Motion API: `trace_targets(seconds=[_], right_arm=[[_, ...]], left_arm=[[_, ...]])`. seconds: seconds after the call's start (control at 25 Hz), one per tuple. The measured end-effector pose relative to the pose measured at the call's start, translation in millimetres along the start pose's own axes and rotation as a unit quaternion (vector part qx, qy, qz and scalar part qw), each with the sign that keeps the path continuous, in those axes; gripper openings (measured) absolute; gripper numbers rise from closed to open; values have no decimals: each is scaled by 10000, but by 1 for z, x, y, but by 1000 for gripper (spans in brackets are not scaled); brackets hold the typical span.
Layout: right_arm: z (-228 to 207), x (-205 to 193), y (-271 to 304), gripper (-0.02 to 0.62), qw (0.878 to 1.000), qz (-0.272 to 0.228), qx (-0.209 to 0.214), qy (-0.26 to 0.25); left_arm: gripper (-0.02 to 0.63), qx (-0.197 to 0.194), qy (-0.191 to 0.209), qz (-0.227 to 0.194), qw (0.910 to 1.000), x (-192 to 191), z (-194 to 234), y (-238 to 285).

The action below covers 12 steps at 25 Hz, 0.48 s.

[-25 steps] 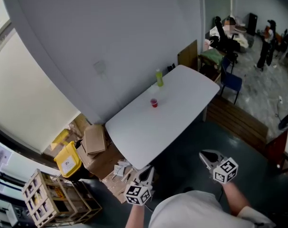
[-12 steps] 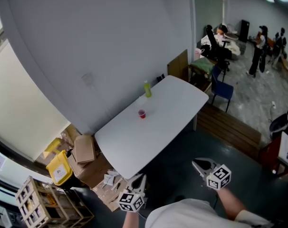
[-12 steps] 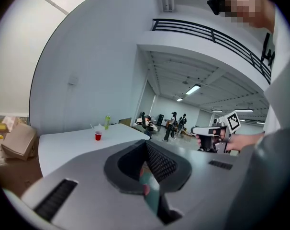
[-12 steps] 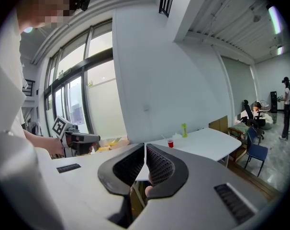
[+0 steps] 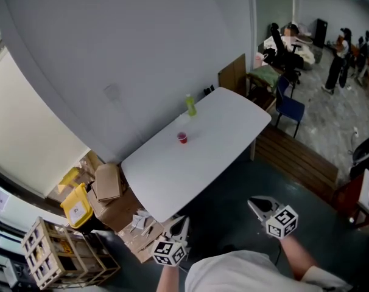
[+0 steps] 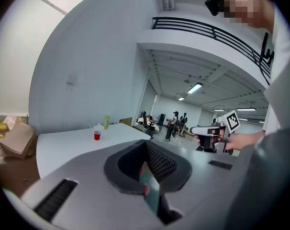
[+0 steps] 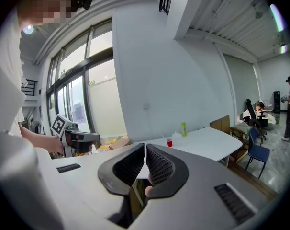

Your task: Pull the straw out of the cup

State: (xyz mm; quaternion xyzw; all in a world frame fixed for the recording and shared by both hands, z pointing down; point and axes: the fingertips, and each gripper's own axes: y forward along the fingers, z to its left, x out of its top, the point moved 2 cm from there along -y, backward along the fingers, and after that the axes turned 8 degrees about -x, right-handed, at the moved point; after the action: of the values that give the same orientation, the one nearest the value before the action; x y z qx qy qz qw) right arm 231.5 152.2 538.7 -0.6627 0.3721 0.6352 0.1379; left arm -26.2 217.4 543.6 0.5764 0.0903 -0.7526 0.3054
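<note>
Holding left hand-held gripper, jaws together | holding right hand-held gripper, jaws together | facing red cup by table wall-side edge

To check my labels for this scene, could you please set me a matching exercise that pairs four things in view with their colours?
Things:
1. cup
2. bottle
3. chair
4. bin

Colours:
a. yellow
b. red
c. blue
d. green

Pairs: 1-b, 2-d, 3-c, 4-a
</note>
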Motion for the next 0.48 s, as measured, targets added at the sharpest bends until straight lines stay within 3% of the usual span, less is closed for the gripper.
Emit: trace_targets(seconds=[0.48], right_arm=[[-16,2,47,40,9999,-35,-95,28]], left_arm=[[0,-153,-26,36,9999,11,45,28]])
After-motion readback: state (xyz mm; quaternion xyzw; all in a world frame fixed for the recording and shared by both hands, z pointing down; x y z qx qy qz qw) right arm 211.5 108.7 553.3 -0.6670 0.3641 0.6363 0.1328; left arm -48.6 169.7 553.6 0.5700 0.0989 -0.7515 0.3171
